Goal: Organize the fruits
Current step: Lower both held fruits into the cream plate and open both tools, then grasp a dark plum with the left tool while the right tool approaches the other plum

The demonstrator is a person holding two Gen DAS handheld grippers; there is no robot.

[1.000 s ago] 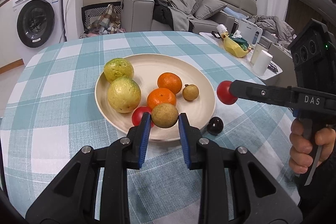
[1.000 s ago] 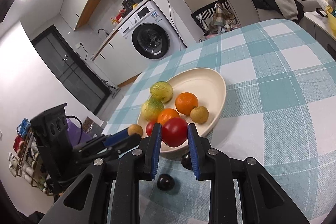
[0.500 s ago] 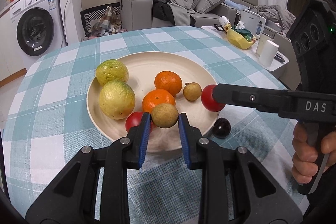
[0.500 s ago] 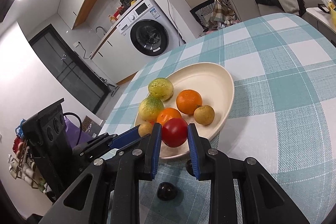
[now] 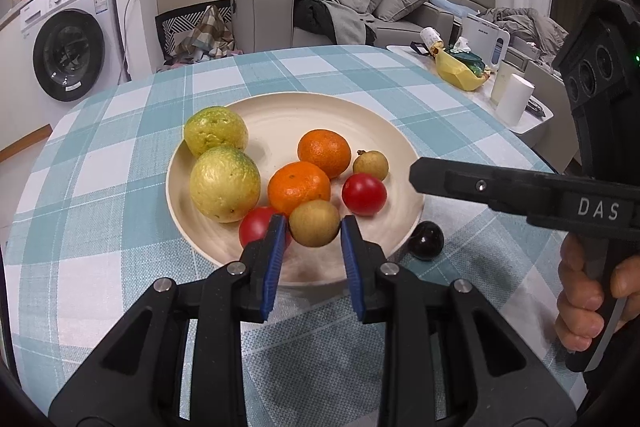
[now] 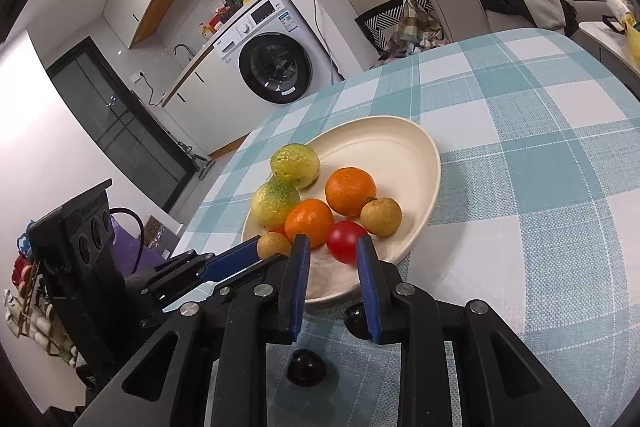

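At a bench (image 5: 120,187) under a blue-checked cloth, the left gripper (image 5: 314,223) is opening its fingers around a small brown fruit (image 5: 314,229), which sits at the near edge of a cream plate (image 5: 304,99). The right gripper (image 6: 333,241) has its fingers slightly apart, gripping nothing. A red tomato (image 5: 364,195) lies on the plate just off its tips. Also on the plate are 2 oranges (image 5: 324,153), 2 yellow-green fruits (image 5: 224,183), another brown fruit (image 5: 371,165) and another tomato (image 5: 256,227). A dark round fruit (image 5: 428,240) rests on the cloth beside the rim.
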